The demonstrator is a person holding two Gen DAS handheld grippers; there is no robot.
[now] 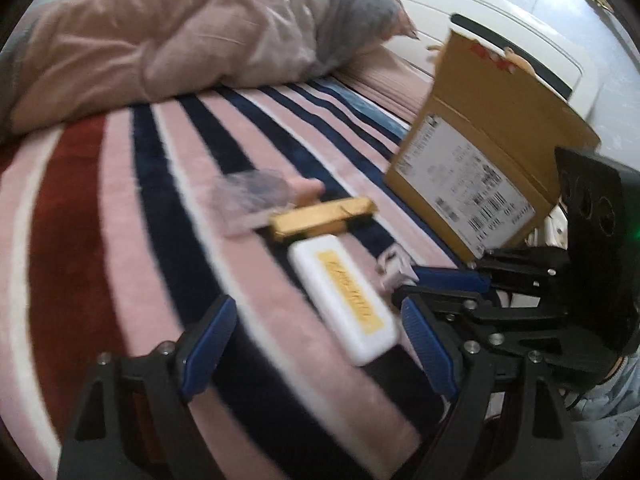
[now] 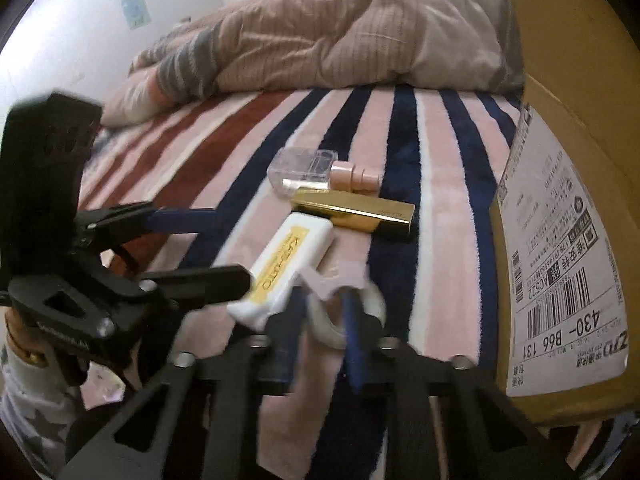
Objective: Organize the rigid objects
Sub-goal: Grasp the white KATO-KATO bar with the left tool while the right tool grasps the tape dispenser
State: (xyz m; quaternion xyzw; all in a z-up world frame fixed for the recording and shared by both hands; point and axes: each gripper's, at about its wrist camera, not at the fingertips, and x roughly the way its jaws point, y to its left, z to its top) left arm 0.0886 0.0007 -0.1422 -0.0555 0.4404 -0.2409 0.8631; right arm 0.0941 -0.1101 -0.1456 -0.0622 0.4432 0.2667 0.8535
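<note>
My left tongs (image 1: 316, 344) hang spread wide over the striped blanket (image 1: 132, 240), the white case (image 1: 344, 300) with its yellow label lying between the fingers, untouched. Behind it lie the gold bar (image 2: 356, 210) and the clear bottle (image 2: 308, 170), close together. My right tongs (image 2: 320, 320) pinch a small white tape dispenser (image 2: 344, 304). Rightmost stands the cardboard box (image 2: 568, 216).

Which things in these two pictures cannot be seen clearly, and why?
- Inside of the brown cardboard box: cut off by the right wrist view's edge.
- Small white and pink clip-shaped object: blurred, partly hidden by the right gripper fingers.
- Yellow label text on the white rectangular case: blurred in the left wrist view.
</note>
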